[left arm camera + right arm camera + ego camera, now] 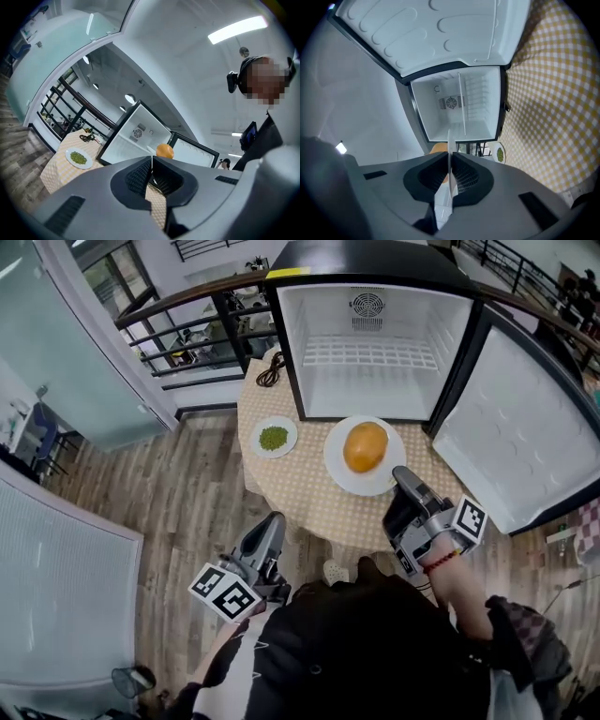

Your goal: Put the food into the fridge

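Observation:
An orange, rounded piece of food [366, 446] lies on a large white plate [339, 465] in front of the open, empty fridge [370, 352]. My right gripper [402, 475] is shut on that plate's near right rim; in the right gripper view the rim [451, 152] runs edge-on between the jaws, with the orange food [437, 149] just behind. A small white plate of green food [274, 438] sits to the left on the table. My left gripper [273, 522] hangs below the table's near edge, shut and empty, its jaws [151, 174] closed together.
The round table with yellow checked cloth [309, 507] stands against the fridge. The fridge door [525, 437] is swung open to the right. A dark coiled cable [271, 370] lies at the table's back left. Wooden floor [178, 493] and a railing [187, 334] lie to the left.

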{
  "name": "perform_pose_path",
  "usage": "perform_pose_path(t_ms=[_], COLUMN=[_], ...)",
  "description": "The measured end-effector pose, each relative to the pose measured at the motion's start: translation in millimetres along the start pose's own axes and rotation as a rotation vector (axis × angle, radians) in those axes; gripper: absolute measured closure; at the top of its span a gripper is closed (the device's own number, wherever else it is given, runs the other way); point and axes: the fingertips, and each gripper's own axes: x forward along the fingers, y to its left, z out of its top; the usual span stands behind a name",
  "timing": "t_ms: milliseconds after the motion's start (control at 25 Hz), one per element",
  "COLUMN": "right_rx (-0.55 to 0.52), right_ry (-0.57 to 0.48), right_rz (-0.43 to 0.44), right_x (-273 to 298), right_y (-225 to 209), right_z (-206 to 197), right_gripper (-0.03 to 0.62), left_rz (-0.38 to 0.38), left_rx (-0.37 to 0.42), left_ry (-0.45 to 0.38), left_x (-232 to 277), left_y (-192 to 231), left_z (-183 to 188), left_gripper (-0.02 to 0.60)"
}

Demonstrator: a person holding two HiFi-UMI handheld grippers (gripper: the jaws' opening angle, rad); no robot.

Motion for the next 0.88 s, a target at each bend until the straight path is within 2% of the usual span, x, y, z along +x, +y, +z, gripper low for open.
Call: perform_pose_path(t_ms=[240, 560, 880], right_rx=[-0.005, 0.018, 0.011], right_ry=[-0.037, -0.066, -0.186], right_rz=[0.010, -0.020, -0.055], right_x=[33, 75, 81], right_y=[1, -23, -39], right_z=[31, 67, 96], right_gripper=[0.559, 0.559, 0.559], left_rz=[-0.066, -0.066, -0.116], left_rx=[0.000, -0.036, -0.026], left_ry=[0.052, 0.113, 0.191], left_x=[55, 121, 155], left_y=[22, 72, 92], left_z=[13, 10, 10], left_gripper=[0.563, 0.563, 0.563])
